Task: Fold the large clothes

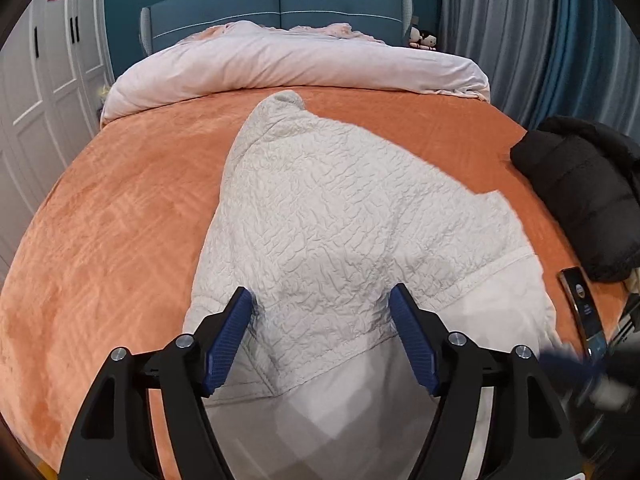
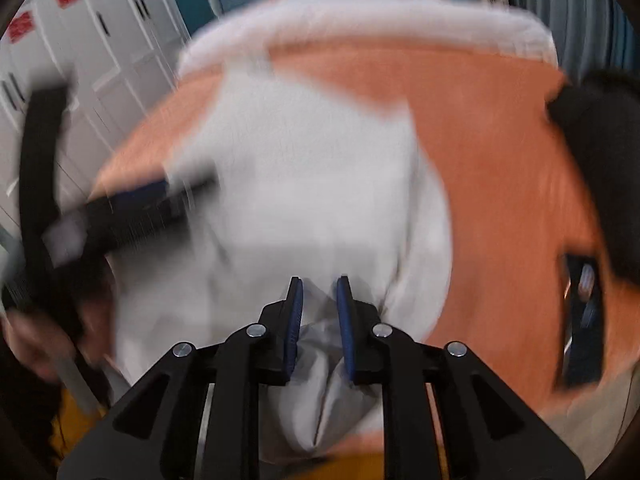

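Note:
A large white quilted garment [image 1: 332,216] lies on the orange bed cover [image 1: 120,220], its smooth lining showing at the near edge. My left gripper [image 1: 322,304] is open and hovers over the near part of the garment, holding nothing. In the blurred right wrist view my right gripper [image 2: 319,296] is shut on a bunched fold of the same white garment [image 2: 304,184] near its lower edge. The left gripper [image 2: 132,208] shows as a dark blur at the left of that view.
A black padded jacket [image 1: 580,192] lies at the bed's right edge, with a phone [image 1: 582,304] next to it. A pale pink duvet [image 1: 280,64] is rolled back at the blue headboard [image 1: 276,8]. White wardrobe doors [image 1: 44,80] stand to the left, curtains to the right.

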Tool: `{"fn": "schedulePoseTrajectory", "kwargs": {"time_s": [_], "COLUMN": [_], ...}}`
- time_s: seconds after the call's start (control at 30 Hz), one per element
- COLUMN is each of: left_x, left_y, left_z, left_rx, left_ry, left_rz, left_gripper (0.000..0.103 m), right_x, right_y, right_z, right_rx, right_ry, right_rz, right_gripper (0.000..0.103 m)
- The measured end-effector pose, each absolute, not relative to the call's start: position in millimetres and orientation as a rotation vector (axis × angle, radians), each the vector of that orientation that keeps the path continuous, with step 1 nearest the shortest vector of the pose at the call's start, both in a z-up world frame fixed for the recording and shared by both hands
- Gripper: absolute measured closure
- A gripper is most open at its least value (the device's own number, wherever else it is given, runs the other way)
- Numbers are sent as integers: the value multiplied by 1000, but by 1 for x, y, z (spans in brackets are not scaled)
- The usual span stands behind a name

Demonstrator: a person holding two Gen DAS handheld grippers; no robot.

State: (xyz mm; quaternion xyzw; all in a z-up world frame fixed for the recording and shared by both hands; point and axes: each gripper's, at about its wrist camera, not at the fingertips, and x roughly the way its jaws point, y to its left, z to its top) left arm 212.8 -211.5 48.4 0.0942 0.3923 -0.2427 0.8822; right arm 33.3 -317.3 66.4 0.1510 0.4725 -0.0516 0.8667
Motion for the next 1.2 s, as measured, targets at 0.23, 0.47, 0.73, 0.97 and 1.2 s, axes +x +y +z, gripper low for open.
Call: {"fn": "schedulePoseTrajectory", "kwargs": {"time_s": [0.23, 0.47, 0.73, 0.97, 1.2], "left_x": [197, 225, 302, 348, 344], "left_y": [-222, -193, -227, -261, -271], "left_z": [35, 82, 95, 36, 2], "left_rx": [258, 101, 97, 51, 104], "left_ry": [759, 764, 781, 950, 911], "left_rz": [-475, -430, -361, -333, -290], "left_gripper": [24, 23, 23, 17, 5], "right_x": [21, 19, 108, 150, 150], "right_y": [-320, -333, -374, -374, -373], "right_z": [18, 64, 112, 50, 24], "right_rx": [380, 419, 506, 469, 455], "right_ry": [980, 959, 860, 873, 803], "right_rz": [-133, -157, -254, -340, -338], "right_gripper": [89, 87, 84, 84, 84]}}
